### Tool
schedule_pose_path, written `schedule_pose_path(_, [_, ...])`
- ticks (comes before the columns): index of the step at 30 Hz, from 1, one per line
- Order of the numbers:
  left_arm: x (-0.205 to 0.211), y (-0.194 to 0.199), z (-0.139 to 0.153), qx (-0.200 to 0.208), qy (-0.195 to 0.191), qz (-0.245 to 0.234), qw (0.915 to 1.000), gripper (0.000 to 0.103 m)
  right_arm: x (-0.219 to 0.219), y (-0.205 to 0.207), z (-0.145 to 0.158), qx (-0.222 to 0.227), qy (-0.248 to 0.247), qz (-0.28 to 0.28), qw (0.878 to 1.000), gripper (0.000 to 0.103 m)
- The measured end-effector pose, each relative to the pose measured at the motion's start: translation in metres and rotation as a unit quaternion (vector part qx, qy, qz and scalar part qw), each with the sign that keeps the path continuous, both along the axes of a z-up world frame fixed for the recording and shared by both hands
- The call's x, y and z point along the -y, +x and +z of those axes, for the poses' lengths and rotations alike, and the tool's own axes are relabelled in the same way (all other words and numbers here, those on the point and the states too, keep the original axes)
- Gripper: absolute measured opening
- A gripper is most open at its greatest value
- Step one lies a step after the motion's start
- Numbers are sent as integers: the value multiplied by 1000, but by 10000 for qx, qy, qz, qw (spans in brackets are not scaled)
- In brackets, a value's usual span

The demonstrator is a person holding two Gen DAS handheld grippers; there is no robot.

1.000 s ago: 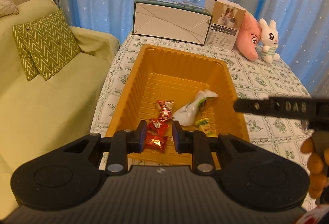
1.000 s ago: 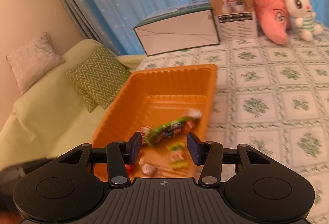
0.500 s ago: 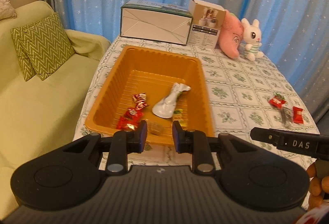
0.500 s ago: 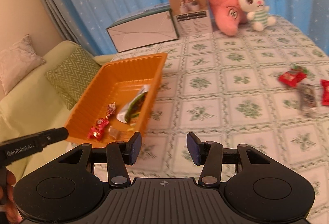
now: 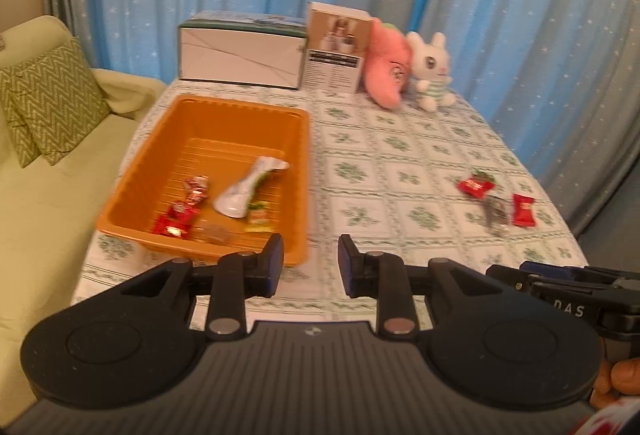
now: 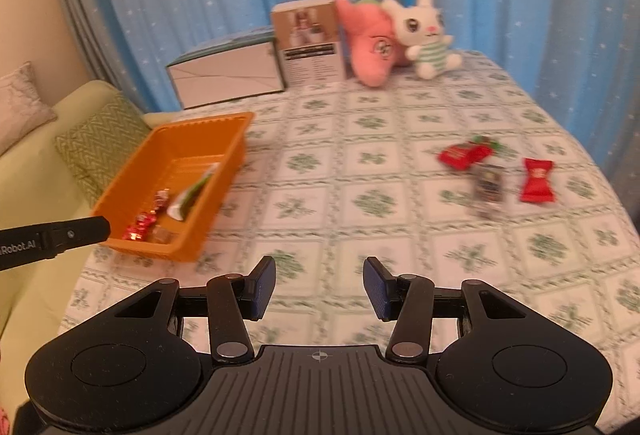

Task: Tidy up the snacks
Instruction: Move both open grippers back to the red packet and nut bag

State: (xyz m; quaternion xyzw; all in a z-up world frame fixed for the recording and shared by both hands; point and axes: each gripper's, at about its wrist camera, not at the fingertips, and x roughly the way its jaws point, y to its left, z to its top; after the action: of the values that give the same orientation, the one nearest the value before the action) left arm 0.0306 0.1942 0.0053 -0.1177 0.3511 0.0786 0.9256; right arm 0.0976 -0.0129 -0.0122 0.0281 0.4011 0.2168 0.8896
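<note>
An orange tray (image 5: 296,147) (image 6: 236,139) stands on the table's left side. It holds several snacks, among them a white-green packet (image 5: 244,191) (image 6: 188,199) and red candies (image 5: 178,219). Three snacks lie loose on the tablecloth at the right: a red packet (image 6: 462,155) (image 5: 474,186), a dark packet (image 6: 488,187) (image 5: 495,213) and a red candy (image 6: 538,175) (image 5: 524,210). My left gripper (image 5: 311,269) is open and empty, near the tray's front right corner. My right gripper (image 6: 319,289) is open and empty above the tablecloth, short of the loose snacks.
At the table's back stand a white box (image 5: 240,55), a brown carton (image 5: 336,51), a pink plush (image 5: 388,71) and a white bunny plush (image 5: 432,71). A yellow-green sofa with a zigzag cushion (image 5: 52,103) is left of the table. Blue curtains hang behind.
Both grippers have pulled back from the tray and swung right. The white-green packet that hung between the right gripper's fingers now lies in the tray. The loose snacks have come into view.
</note>
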Motion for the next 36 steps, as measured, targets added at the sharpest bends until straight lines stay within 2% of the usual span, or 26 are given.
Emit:
schedule_pose_path(14, [69,18,-7,-151,-85,-507,9986,33,77,-4,4,34,-121,-661,9977,49])
schedule_pose_path(24, [98,35,-11,-179,-128,-676,9975,54,114,2,6,81,-130,-1008,9948,49])
schedule_pose_path(25, [101,37,-11,-184,-126,-708,9972,54,118,2,5,98,-151,-1050,9943,51])
schedule_pose_path(28, [111,43,-13,-214,-115,-831,9962,55,129,3,5,131,-161,-1197,9926,68])
schedule_pose_path(29, [115,46,-14,-221,-110,-878,9958,55,133,4,4,135,-145,-1244,9920,72])
schedule_pose_path(36, [137,60,-20,-268,-75,-1083,9937,55,155,10,2,104,-143,-1457,9892,73])
